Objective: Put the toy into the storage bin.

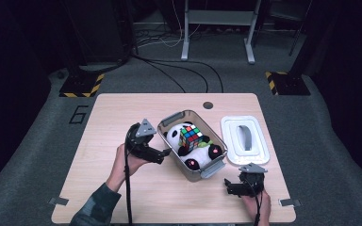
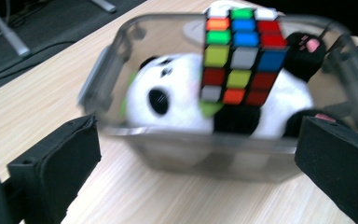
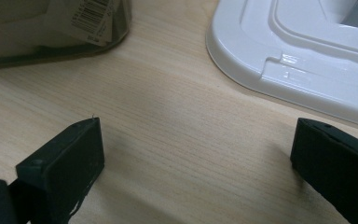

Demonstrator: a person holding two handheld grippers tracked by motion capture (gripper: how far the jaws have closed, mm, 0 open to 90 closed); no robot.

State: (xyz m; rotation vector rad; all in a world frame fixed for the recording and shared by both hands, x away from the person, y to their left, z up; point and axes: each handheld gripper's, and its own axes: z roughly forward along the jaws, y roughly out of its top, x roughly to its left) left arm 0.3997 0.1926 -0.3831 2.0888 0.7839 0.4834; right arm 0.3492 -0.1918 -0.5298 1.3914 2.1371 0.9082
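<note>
Clear plastic bin [image 1: 171, 121], lid off, angled on tabletop centre. Inside: plush panda [image 1: 199, 153] lying on back; scrambled colour cube [image 1: 191, 137] tilted on panda's belly.

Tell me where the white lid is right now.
In the high view the white lid lies flat on the table, just right of the clear bin and beyond the right gripper.

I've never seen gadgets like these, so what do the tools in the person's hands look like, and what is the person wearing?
Each hand holds a black gripper: the left gripper and the right gripper. Each has two blocky black jaws with flat pads, a grey three-cornered plate on top and a black cable trailing back. The left forearm wears a dark patterned sleeve.
</note>
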